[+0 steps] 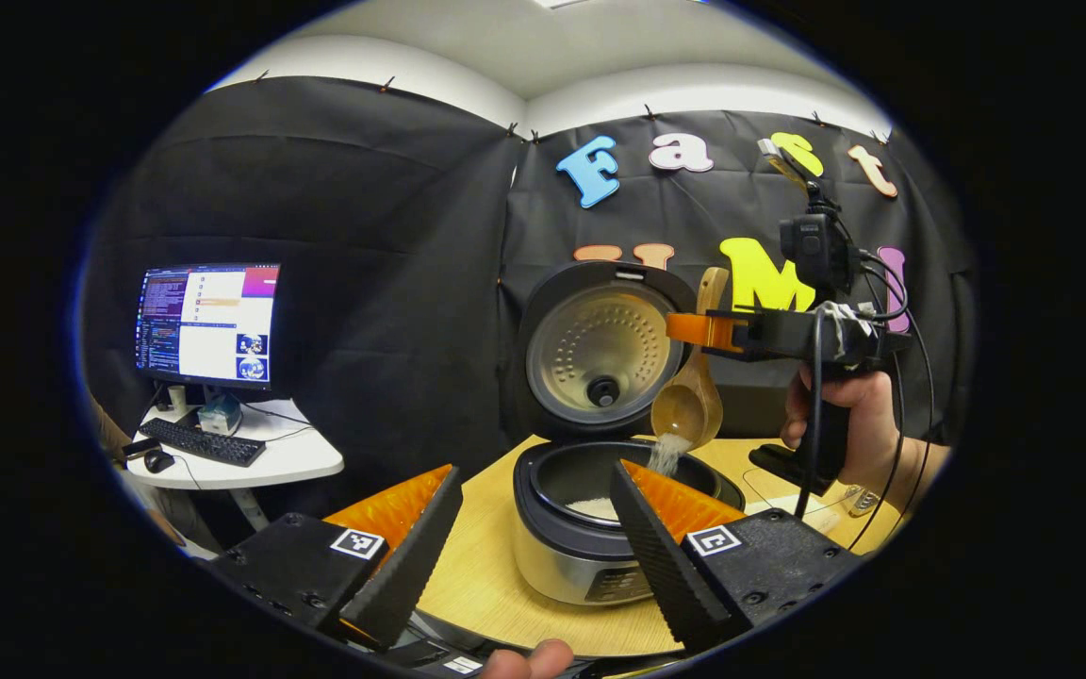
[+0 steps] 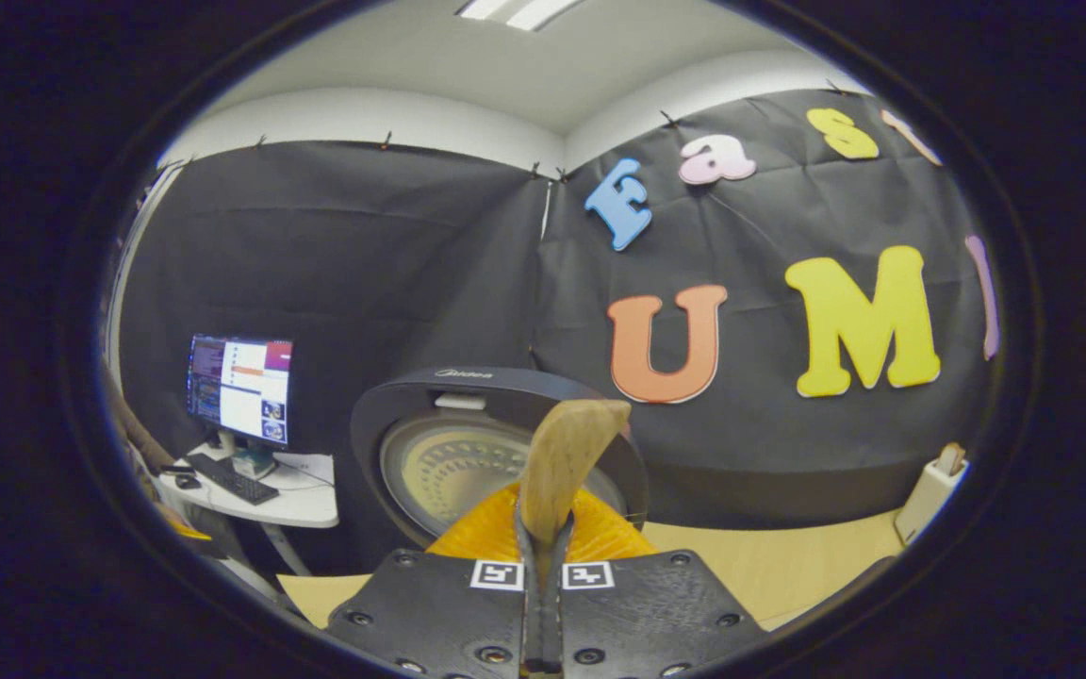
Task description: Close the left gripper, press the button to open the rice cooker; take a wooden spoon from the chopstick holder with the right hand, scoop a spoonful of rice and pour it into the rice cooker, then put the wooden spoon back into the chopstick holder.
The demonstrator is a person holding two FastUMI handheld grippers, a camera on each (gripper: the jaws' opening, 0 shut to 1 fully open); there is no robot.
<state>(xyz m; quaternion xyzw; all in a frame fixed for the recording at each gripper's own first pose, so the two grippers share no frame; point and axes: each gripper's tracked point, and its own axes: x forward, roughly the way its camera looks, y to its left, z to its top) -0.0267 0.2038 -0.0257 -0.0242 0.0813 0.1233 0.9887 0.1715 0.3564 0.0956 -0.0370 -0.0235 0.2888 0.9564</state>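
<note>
Rice cooker sits on the wooden surface near its front edge, lid swung up and back toward the booth wall, pot mouth open w/ free room above it. Some white rice already in the pot. Bare surface to the cooker's left and behind it on the right.

Left tool held low in front of the cooker, fingers spread wide, nothing between them; cooker body shows through the gap. A fingertip shows at the bottom edge of the left gripper view.

Right tool comes in from the right, level, above the pot rim; hand wrapped round its grip. Its fingers are pressed together, pinching the wooden spoon by the handle. Spoon hangs bowl-down, tipped, rice streaming off into the pot.

Chopstick holder stands far right on the surface by the wall, well apart from the cooker. Monitor and keyboard on a side desk, far left.
</note>
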